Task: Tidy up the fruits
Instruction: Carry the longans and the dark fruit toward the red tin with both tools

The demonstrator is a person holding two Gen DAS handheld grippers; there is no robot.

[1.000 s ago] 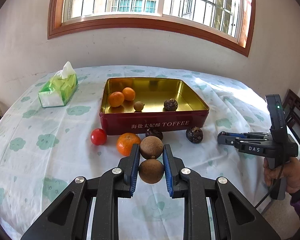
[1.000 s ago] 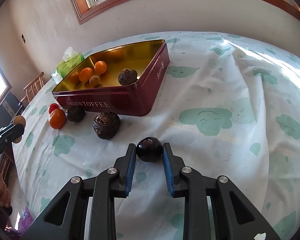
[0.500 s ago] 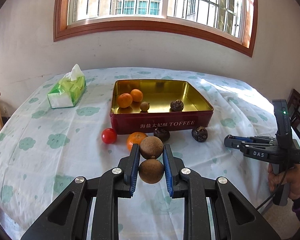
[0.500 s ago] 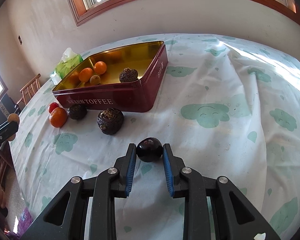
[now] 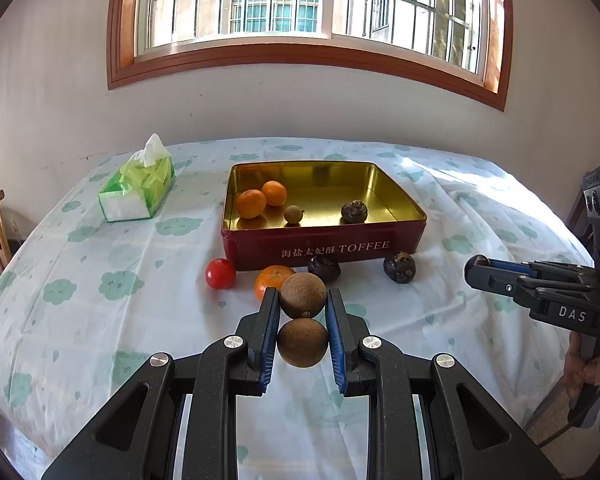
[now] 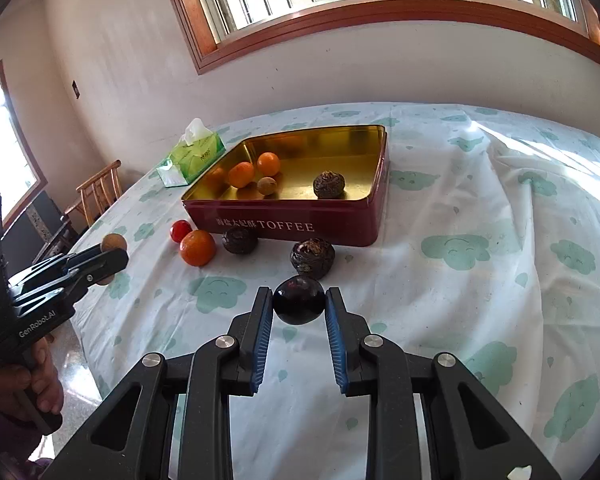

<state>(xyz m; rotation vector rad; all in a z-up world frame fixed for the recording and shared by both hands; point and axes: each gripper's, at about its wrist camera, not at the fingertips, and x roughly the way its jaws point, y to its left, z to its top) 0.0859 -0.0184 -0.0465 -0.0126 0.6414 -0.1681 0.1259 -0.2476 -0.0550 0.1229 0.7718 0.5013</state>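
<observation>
Four fruits lie in the tin (image 5: pixel 324 242), four wait on the table (image 5: pixel 100 320) beside it, while left fingers (image 5: pixel 269 320) pinch two brown fruits (image 5: pixel 302 342) and right fingers (image 6: pixel 262 316) pinch a dark fruit (image 6: pixel 299 300).

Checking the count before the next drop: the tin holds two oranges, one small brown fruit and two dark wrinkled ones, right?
Not quite. The tin holds only one dark wrinkled fruit, as the left wrist view shows; two oranges and the small brown fruit are correct.

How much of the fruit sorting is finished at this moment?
Done: four fruits lie in the toffee tin. In hand: left hand-held gripper holds two brown fruits; right hand-held gripper holds a dark fruit. Left on the cloth: tomato, orange, two dark fruits.
</observation>
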